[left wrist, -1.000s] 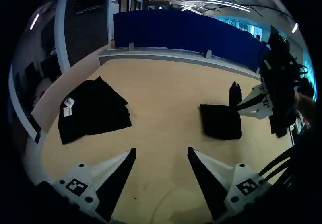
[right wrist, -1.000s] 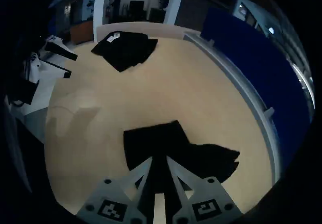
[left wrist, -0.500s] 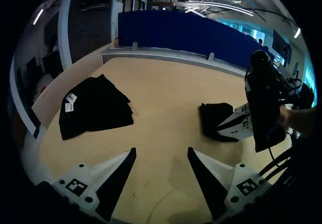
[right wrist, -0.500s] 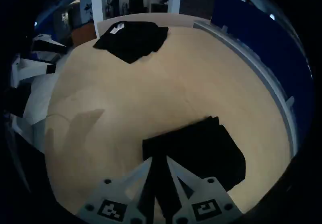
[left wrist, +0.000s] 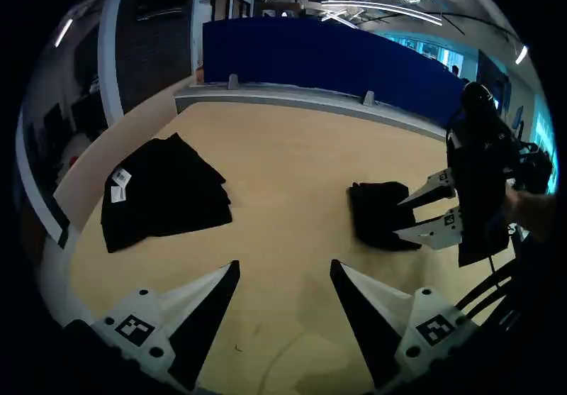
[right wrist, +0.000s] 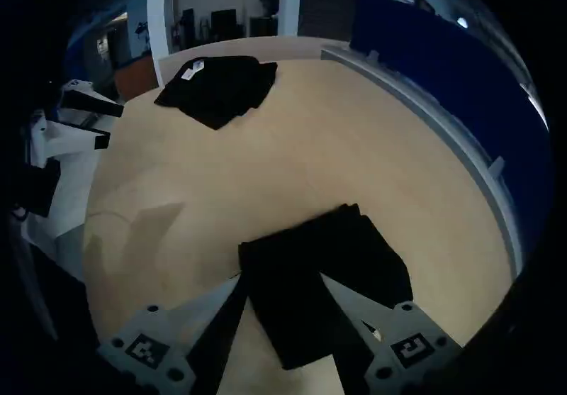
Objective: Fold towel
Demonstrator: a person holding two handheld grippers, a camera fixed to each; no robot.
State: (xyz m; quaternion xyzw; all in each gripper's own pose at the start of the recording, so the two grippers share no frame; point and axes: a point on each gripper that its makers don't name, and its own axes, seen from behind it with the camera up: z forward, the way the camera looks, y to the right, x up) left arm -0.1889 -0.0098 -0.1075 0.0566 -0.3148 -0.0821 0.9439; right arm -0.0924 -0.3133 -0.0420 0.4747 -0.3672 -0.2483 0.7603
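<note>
My right claw (right wrist: 283,288) is spread wide and grips nothing, one finger on either side of the near end of the towel (right wrist: 322,274). The towel is folded, and its long axis runs away from me, slanting right. My left claw (left wrist: 283,264) gapes empty over bare table (left wrist: 298,154). A black pile (left wrist: 163,196) lies well apart. A blue partition (left wrist: 319,54) lines the far edge.

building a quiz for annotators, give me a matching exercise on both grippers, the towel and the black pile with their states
1 left gripper
2 right gripper
3 towel
4 pile

a white tags on it
b open over bare table
c open, astride the towel
d folded, no tags seen

Pairs: 1-b, 2-c, 3-d, 4-a
</note>
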